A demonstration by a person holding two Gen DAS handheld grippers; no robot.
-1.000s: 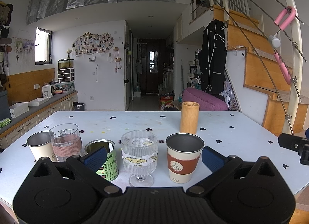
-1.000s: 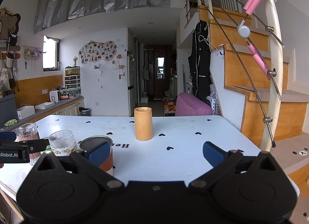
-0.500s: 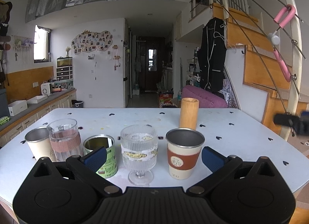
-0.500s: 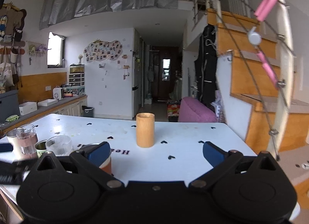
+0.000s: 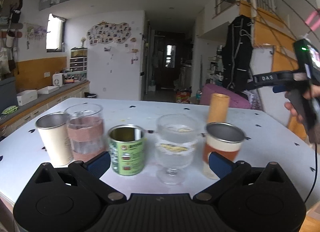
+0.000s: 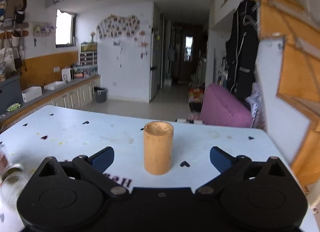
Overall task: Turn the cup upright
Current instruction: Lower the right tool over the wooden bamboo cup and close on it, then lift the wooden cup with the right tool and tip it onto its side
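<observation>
Left hand-held gripper (image 5: pixel 159 162): wide open and holding nothing; keep it low at 6 o'clock of the row and clear of the glassware.
Row of cups: from 9 to 3 o'clock in the left view stand a steel tumbler (image 5: pixel 53 138), a glass (image 5: pixel 86 130), a green can (image 5: pixel 127 150), a goblet (image 5: pixel 176 148) and a banded cup (image 5: pixel 223 146). All have mouths up, so leave them alone.
Wooden cup (image 6: pixel 158 147): the one to turn, I judge. It stands alone near the middle of the surface (image 6: pixel 80 132), at 12 o'clock from the right tool and well apart from the row. Its top shows a shallow wooden disc rather than a deep hollow, which suggests the base is up. That is blurred, so check before you commit.
Right hand-held gripper (image 6: pixel 162 159): spread wide and empty, with the wooden cup centred between its blue pads (image 6: pixel 103 157) but not touched by them.
Approach: go straight ahead at 12 o'clock until the pads flank the cup's middle, then close evenly.
Grip: smooth wood will likely slip, so squeeze firmly at mid-height.
Turn: lift clear of the surface first, then roll your wrist half a turn.
Set-down: lower it flat at 12 o'clock, away from the 3 o'clock edge, and release only once it stands steady.
Risk: a grasp too high may tip it over.
</observation>
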